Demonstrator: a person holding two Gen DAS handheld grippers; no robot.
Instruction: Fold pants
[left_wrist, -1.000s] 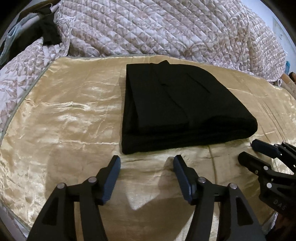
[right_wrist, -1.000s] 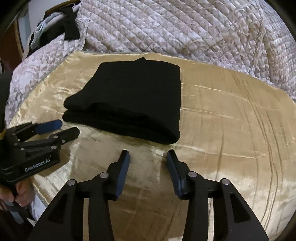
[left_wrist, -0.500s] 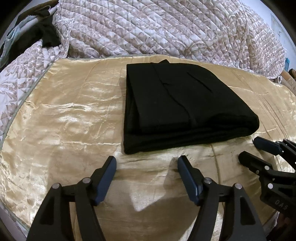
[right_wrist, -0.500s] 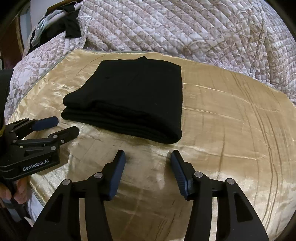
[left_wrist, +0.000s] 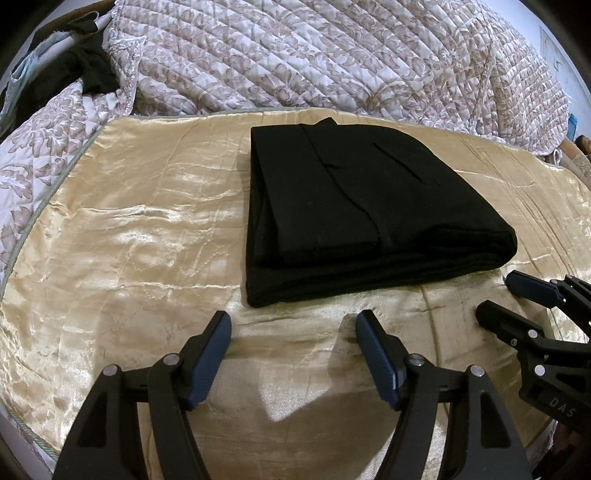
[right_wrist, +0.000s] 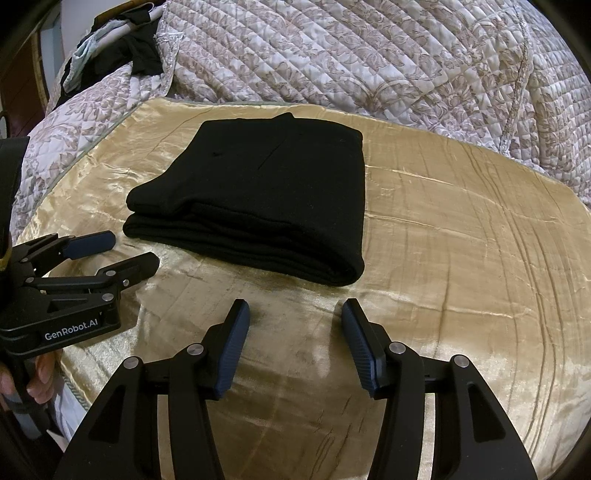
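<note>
A quilted floral bedspread (left_wrist: 332, 62) fills the upper part of both views, bunched in folds along the top. Below it, a gold satin cover (left_wrist: 122, 236) lies spread across the centre and lower area of each frame, wrinkled and shiny.

The black pants (left_wrist: 354, 218) rest on the gold cover, folded into a compact layered rectangle. In the left wrist view they sit in the centre, slightly right; in the right wrist view they sit centre-left (right_wrist: 266, 199). The stacked fold edges face the lower part of the frame.

The left gripper (left_wrist: 293, 332) occupies the bottom of its own view, jaws spread wide, holding nothing, short of the pants' near edge and not touching them. It also appears at the left edge of the right wrist view (right_wrist: 114, 254), jaws parted.

The right gripper (right_wrist: 295, 321) is likewise spread and empty, apart from the pants.

A dark garment (left_wrist: 92, 70) lies in the upper left corner.
</note>
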